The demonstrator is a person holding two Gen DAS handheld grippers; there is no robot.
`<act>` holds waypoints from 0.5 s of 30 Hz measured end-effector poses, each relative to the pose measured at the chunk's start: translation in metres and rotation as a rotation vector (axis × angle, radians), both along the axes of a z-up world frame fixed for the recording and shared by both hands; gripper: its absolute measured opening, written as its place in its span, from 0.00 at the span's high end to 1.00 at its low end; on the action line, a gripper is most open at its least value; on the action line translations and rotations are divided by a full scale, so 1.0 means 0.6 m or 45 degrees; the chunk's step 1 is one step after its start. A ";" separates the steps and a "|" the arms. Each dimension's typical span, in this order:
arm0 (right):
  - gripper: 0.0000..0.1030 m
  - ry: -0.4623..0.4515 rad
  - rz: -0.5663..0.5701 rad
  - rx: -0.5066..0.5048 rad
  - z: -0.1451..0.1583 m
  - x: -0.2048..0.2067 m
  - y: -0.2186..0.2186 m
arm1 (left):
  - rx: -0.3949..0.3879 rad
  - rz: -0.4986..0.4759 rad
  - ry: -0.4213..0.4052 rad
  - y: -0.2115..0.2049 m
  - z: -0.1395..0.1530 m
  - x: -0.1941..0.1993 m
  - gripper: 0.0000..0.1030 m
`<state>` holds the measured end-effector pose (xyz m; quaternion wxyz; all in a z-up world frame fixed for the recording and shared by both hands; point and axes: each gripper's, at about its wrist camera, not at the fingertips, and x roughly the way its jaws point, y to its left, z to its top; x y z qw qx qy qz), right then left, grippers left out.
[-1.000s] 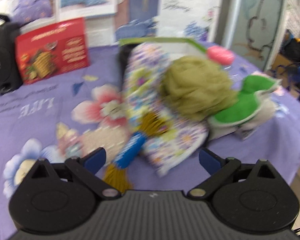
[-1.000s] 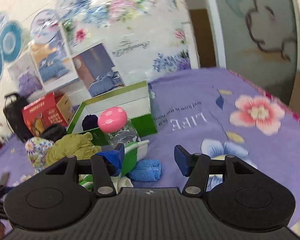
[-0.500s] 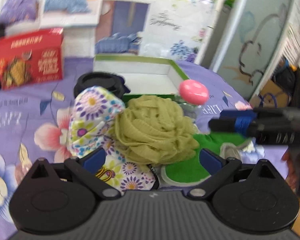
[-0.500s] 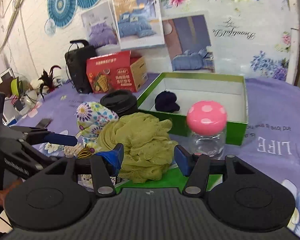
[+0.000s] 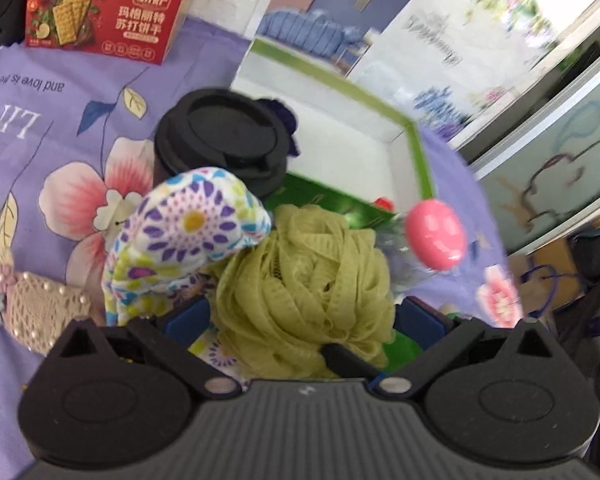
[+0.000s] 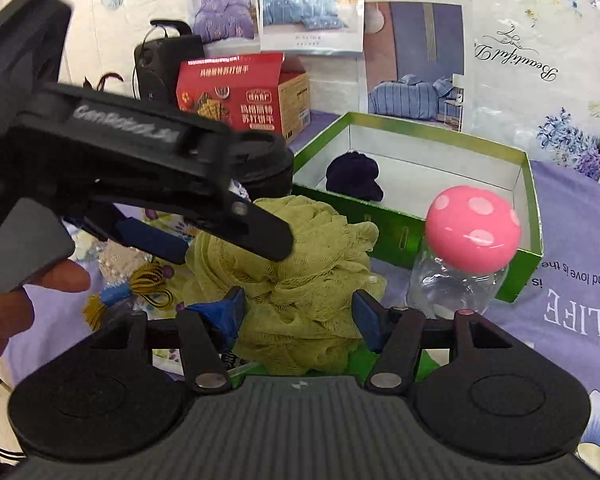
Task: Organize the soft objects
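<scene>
Loofah (image 6: 300, 280), olive-green mesh, sits heaped on the purple flowered cloth (image 5: 28, 184) that covers the bench, just in front of the green box (image 6: 528, 184). Both grippers are at it. The left gripper (image 5: 300, 316) has its jaws spread wide with the loofah filling the gap between the blue pads; whether the pads press the mesh I cannot tell. From the other side the right gripper (image 6: 298, 308) also has its jaws apart, straddling the lower part of the same loofah, not closed on it. In the right wrist view the left gripper's black finger lies across the top of the mesh, and a bit of the person's hand (image 6: 4, 300) shows behind it.

The green box is open-topped with white inner walls, and it holds one dark navy soft ball (image 6: 354, 176) near its left wall; the rest of its floor is bare. Just in front of the box's near right corner stands a clear jar (image 6: 452, 288) with a pink spotted mushroom lid (image 6: 472, 228); the glass looks empty. A black lidded cup (image 5: 224, 140) stands by the box's left corner, touching a flower-print cloth (image 5: 184, 240) that leans against the loofah. A green cloth (image 5: 400, 344) lies under the loofah. Farther back, a red cracker box (image 6: 236, 96) and a black speaker (image 6: 160, 64) stand by the wall.
</scene>
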<state>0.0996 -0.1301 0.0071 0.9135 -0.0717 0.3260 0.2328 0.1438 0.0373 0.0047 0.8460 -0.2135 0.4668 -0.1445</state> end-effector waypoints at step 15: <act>0.83 -0.089 -0.003 -0.033 -0.006 -0.007 0.008 | 0.013 -0.105 0.019 -0.005 -0.017 0.007 0.58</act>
